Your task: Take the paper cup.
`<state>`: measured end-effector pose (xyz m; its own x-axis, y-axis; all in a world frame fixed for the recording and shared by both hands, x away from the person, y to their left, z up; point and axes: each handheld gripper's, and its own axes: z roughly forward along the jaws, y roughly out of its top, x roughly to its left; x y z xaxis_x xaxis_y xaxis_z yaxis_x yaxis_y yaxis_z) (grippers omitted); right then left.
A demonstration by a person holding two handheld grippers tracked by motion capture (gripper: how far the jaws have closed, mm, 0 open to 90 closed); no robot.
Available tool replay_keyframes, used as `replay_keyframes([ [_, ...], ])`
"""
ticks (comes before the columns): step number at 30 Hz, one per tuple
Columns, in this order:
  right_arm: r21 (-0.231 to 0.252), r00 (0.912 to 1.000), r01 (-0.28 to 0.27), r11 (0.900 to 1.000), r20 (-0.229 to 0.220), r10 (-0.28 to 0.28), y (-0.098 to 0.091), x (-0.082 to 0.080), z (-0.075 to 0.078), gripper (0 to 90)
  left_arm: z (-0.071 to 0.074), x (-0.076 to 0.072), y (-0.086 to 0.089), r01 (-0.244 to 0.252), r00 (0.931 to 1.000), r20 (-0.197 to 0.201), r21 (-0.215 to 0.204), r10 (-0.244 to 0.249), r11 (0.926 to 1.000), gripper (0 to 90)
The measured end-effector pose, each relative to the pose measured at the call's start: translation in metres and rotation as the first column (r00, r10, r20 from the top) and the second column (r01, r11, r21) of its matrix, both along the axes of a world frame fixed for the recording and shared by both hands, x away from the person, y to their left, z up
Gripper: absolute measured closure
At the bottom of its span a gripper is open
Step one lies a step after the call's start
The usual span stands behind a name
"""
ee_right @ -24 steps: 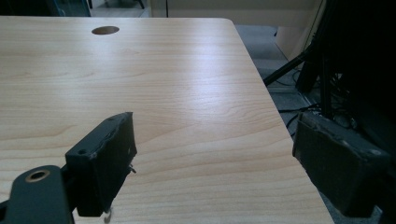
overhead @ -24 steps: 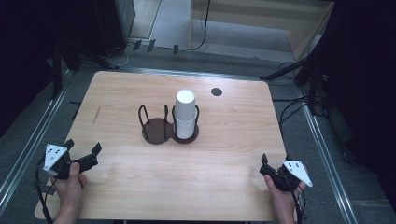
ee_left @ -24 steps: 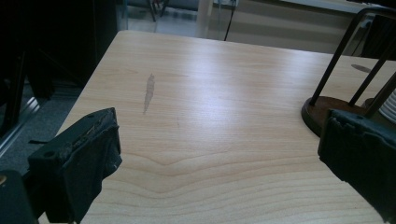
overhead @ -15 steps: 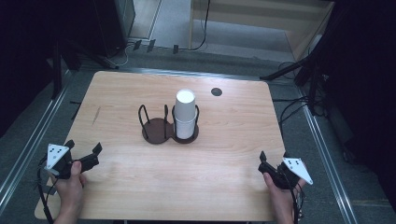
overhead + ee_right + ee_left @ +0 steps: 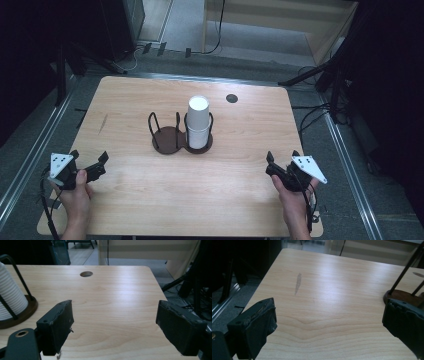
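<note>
A stack of white paper cups (image 5: 198, 121) stands upside down in the right ring of a dark two-ring cup holder (image 5: 170, 140) at the middle of the wooden table (image 5: 135, 100); its left ring holds nothing. My left gripper (image 5: 90, 161) rests open near the front left corner, with bare wood between its jaws in the left gripper view (image 5: 329, 322). My right gripper (image 5: 281, 159) is open near the front right, well apart from the holder. The ribbed cups (image 5: 10, 300) show at the left edge of the right gripper view.
A round cable hole (image 5: 231, 98) lies in the tabletop behind the cups. A grey smudge (image 5: 297, 283) marks the wood on the left. Metal rails, stands and cables (image 5: 320, 107) run along both sides on the floor. A wooden shelf unit (image 5: 320, 25) stands behind.
Both grippers have shifted only slightly near the front edge; cups and holder are unmoved.
</note>
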<state>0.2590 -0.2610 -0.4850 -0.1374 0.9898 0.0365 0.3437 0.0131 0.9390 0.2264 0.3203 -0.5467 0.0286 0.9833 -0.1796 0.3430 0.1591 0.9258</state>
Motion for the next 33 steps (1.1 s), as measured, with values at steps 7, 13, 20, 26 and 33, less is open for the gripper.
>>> replay_keyframes([
  [7,0.008,0.9986,-0.052,0.9986,0.005,0.052,0.02,0.009,0.011,13.9,0.0,0.001,-0.002,0.035,0.9993,-0.01,0.019,-0.035,0.9992,0.0],
  [13,0.025,0.9914,-0.131,0.9911,0.005,0.131,0.055,0.017,0.021,9.6,0.0,0.002,-0.003,0.054,0.9984,-0.018,0.02,-0.053,0.9984,0.0],
  [20,0.044,0.9792,-0.203,0.9783,-0.001,0.203,0.084,0.027,0.026,6.7,0.0,0.002,-0.005,0.082,0.9965,-0.021,0.038,-0.081,0.9959,0.0],
  [26,0.062,0.9754,-0.22,0.9735,-0.001,0.221,0.102,0.034,0.029,4.5,0.0,0.002,-0.005,0.098,0.9952,-0.008,0.04,-0.098,0.9944,0.0],
  [33,0.063,0.9677,-0.251,0.9658,-0.005,0.252,0.121,0.041,0.032,3.6,0.0,0.002,-0.006,0.101,0.9948,-0.011,0.043,-0.101,0.9939,0.0],
])
